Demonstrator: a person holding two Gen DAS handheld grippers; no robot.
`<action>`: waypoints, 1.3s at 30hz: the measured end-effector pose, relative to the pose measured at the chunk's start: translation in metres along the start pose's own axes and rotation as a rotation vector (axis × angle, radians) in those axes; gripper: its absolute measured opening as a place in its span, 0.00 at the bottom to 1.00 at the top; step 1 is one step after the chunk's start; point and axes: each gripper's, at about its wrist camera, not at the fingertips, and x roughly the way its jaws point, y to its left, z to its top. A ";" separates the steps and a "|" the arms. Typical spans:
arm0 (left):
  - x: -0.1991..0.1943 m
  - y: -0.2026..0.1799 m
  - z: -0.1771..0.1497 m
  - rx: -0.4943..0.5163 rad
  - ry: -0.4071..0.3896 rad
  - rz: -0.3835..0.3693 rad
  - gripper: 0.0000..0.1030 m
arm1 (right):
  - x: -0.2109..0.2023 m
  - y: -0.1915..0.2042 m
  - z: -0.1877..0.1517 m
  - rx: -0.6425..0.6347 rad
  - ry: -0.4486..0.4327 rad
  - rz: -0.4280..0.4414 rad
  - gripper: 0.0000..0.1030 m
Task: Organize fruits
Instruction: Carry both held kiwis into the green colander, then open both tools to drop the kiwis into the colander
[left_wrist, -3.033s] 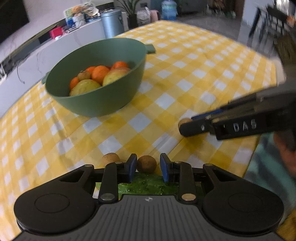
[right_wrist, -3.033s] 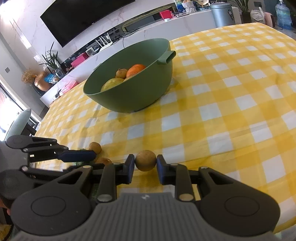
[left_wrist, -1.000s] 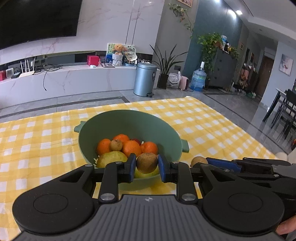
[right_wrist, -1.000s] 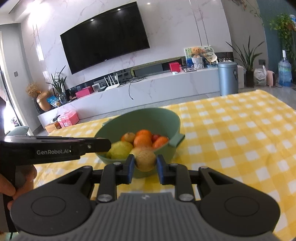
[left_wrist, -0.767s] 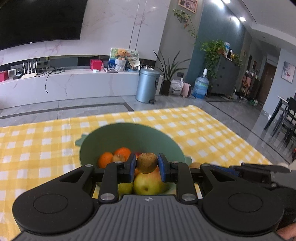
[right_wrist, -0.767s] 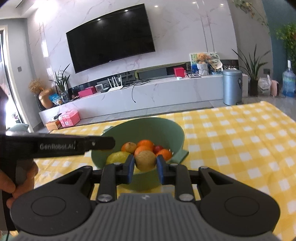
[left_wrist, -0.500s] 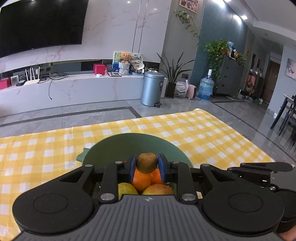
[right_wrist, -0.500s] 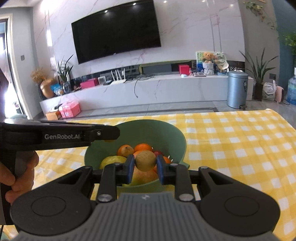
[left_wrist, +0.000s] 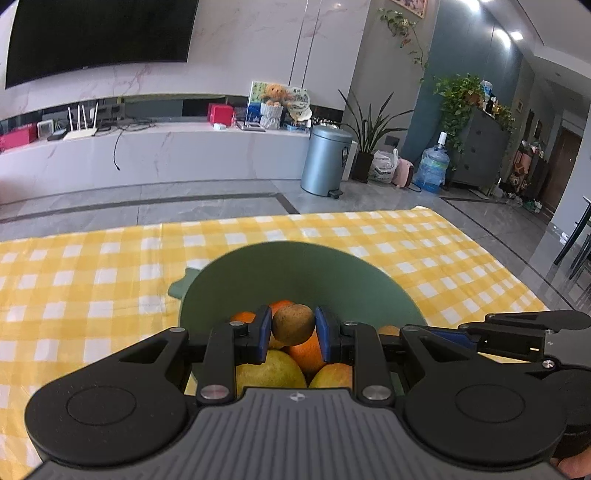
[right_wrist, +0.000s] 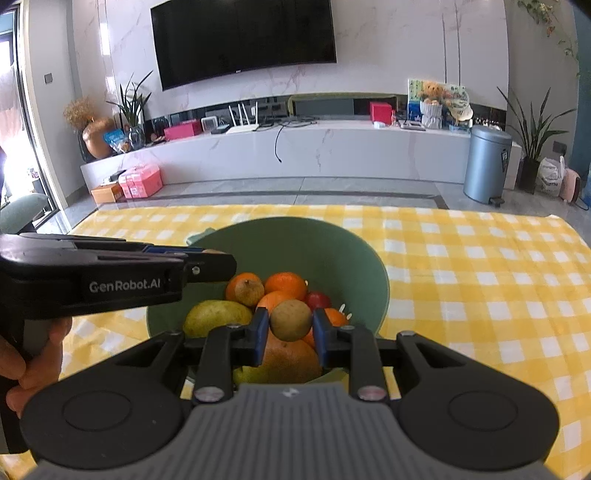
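A green bowl sits on the yellow checked tablecloth with oranges, pears and a small red fruit inside. My left gripper is shut on a small brown round fruit and hangs over the bowl's near side. My right gripper is shut on another small brown fruit, also above the fruit pile. In the right wrist view the left gripper's body reaches in from the left over the bowl rim. The right gripper's side shows at the right of the left wrist view.
The tablecloth spreads wide to the right and left of the bowl. A person's hand grips the left tool's handle. Beyond the table's far edge lie a grey floor, a white TV bench and a metal bin.
Both grippers have carried their brown fruits forward, from short of the bowl to above the fruit pile. The bowl now looks larger and nearer in both views.
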 end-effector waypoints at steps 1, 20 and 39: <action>0.001 0.001 0.000 -0.004 0.004 -0.002 0.27 | 0.001 0.000 0.000 0.000 0.005 0.000 0.21; 0.018 0.002 -0.009 -0.002 0.077 0.003 0.28 | 0.016 0.001 0.002 0.013 0.069 -0.003 0.21; -0.020 0.002 0.001 -0.029 -0.092 0.032 0.56 | -0.004 0.000 0.009 0.014 -0.019 -0.015 0.56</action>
